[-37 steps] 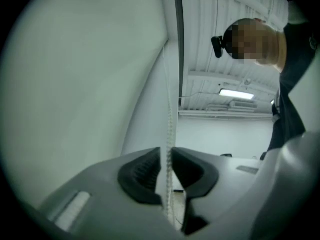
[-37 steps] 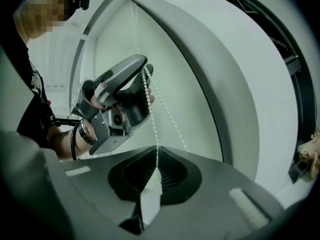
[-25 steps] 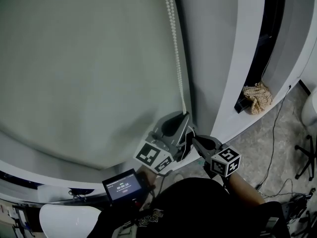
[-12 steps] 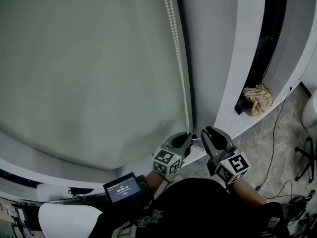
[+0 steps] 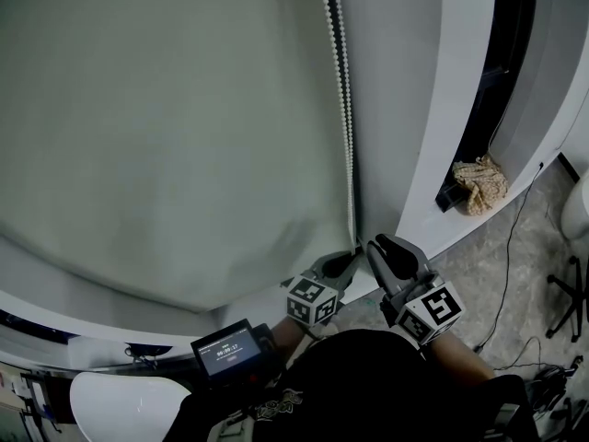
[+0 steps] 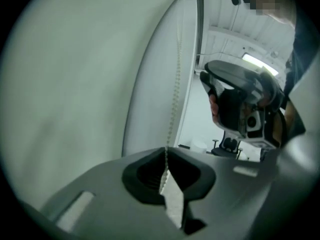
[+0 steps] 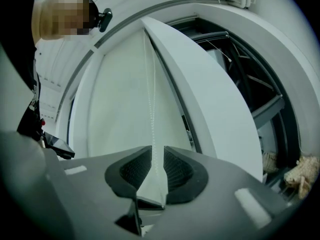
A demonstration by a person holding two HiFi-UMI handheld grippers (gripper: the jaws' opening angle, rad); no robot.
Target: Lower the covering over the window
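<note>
Bead chain (image 5: 345, 109) hangs along the right edge of the grey-green blind (image 5: 166, 127), running from the top of the head view down to the two grippers. The blind covers most of the window area. Its bottom edge curves low, just above a pale frame band (image 5: 55, 279).

Left gripper (image 5: 352, 256): jaws closed on the bead chain. The left gripper view shows the chain entering between the dark pads (image 6: 145, 176), which meet around it. The chain is taut above the jaws and rises beside the blind.

Right gripper (image 5: 374, 245): just beside the left gripper, on its right and slightly higher. The right gripper view shows the jaws standing a narrow gap apart. The chain runs down into that gap close to the left pad, and the pads do not clamp it.

Other items: a small lit screen (image 5: 227, 346) sits low in the head view, below the left gripper. A beige cloth bundle (image 5: 479, 182) lies on the ledge at the right, well apart from both grippers.
</note>
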